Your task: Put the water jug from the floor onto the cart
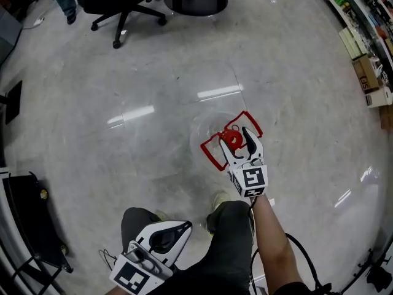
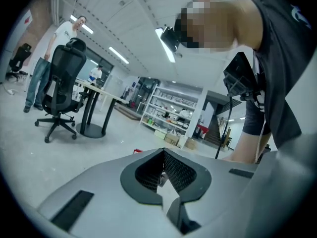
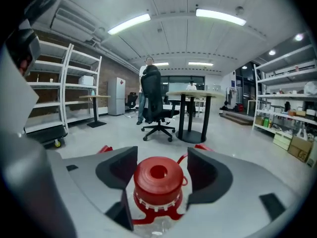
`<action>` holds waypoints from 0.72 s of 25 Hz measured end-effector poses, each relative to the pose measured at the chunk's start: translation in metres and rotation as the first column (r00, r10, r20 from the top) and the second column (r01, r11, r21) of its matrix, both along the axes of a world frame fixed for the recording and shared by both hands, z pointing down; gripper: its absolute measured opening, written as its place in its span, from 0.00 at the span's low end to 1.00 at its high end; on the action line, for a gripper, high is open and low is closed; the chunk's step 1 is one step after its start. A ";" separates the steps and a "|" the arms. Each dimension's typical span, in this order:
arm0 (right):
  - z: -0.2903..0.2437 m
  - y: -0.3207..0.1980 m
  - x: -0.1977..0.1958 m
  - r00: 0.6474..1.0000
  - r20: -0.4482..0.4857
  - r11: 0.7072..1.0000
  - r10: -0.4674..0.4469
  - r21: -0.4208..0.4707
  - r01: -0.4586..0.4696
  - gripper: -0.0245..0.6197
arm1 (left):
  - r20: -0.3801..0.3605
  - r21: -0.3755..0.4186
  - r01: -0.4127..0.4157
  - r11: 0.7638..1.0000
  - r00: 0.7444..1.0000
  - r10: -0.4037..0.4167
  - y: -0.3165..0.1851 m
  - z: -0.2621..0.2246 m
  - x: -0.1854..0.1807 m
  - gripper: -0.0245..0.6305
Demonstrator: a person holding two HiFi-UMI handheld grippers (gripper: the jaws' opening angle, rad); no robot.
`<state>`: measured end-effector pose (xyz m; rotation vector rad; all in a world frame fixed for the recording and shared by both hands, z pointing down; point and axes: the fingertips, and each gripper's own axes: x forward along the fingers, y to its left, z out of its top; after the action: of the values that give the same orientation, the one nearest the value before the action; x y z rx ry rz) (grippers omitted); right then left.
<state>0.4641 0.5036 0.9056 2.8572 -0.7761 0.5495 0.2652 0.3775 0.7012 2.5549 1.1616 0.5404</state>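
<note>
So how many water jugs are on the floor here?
1. The clear water jug stands on the floor, its red cap between the right gripper's open jaws. Others could be outside the views.

Head view: high, steeply down on floor [image 1: 153, 85]; office chair [image 1: 123, 5] at 11 o'clock. Both gripper views: low, near level, sharing that chair; right one close on red jug cap [image 3: 158, 180].
</note>
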 end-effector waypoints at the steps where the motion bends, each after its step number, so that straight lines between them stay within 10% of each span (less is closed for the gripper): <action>1: 0.001 -0.002 0.005 1.000 -0.020 1.000 -0.015 0.011 0.015 0.49 | -0.001 0.000 -0.004 1.000 1.000 0.004 0.002 0.004 0.001 0.04; 18: 0.021 -0.017 0.013 0.990 -0.058 0.992 -0.126 -0.034 0.124 0.50 | -0.033 0.004 -0.072 0.997 0.997 0.072 0.029 0.057 0.022 0.04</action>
<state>0.4774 0.4866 0.9263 2.7602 -0.9211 0.4527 0.2867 0.4067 0.7585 2.5417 1.2690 0.5187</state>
